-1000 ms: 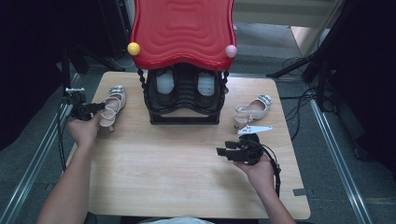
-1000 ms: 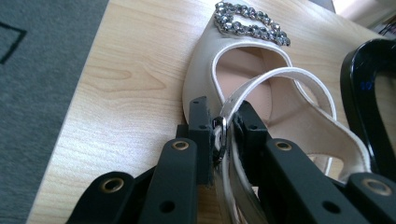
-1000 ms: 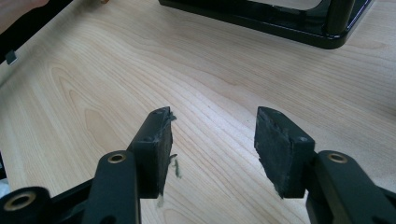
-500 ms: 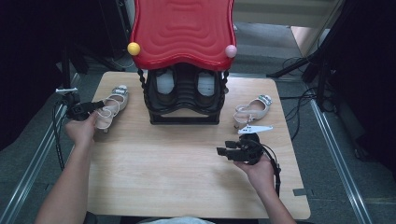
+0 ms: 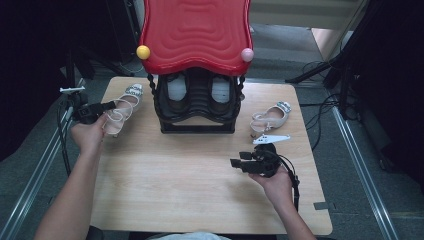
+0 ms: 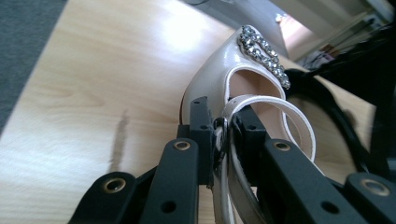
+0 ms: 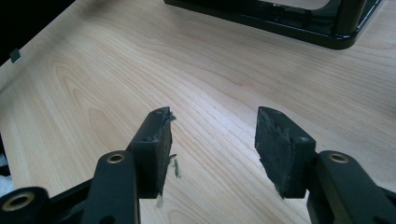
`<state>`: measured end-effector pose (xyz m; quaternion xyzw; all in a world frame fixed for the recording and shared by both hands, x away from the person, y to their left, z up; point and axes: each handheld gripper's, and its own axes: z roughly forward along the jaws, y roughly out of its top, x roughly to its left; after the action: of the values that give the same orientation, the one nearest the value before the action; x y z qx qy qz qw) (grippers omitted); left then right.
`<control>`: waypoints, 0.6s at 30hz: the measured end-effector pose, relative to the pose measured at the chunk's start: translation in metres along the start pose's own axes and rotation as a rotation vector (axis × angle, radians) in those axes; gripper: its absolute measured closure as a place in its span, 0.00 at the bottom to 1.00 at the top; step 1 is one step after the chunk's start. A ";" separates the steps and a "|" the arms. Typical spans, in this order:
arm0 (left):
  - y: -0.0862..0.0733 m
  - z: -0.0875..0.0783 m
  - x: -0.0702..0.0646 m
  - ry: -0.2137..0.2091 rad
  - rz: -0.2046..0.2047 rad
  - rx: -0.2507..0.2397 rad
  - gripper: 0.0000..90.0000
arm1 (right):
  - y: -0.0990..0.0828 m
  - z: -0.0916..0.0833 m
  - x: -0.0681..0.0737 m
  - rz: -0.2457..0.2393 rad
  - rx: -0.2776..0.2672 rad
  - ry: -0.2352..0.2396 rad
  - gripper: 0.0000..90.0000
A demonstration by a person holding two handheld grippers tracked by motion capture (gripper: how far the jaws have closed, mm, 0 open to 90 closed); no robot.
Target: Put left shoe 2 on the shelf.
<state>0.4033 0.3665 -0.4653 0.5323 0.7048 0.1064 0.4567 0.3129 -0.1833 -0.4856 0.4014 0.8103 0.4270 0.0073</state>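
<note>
My left hand-held gripper clamps the sandal strap, tilted above the tabletop's left edge. Right hand-held gripper wide, empty, level near the right edge.

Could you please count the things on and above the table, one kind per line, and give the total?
Cream sandals: 2, one held by the left tongs, one lying on the table
Black shoe rack with red top: 1
Tongs: 2, the right one open
Total: 5
</note>
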 end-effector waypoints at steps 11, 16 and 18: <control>0.052 -0.027 -0.044 -0.066 0.001 -0.055 0.91 | -0.001 0.001 0.003 -0.004 0.005 0.006 0.52; 0.074 -0.037 -0.062 -0.091 0.013 -0.057 0.91 | -0.001 0.002 0.001 -0.001 0.006 0.004 0.51; 0.083 -0.042 -0.070 -0.101 0.021 -0.070 0.90 | -0.001 0.001 0.001 0.000 0.002 0.002 0.51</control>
<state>0.4266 0.3559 -0.3516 0.5281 0.6712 0.1088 0.5087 0.3122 -0.1820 -0.4866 0.4011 0.8106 0.4267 0.0060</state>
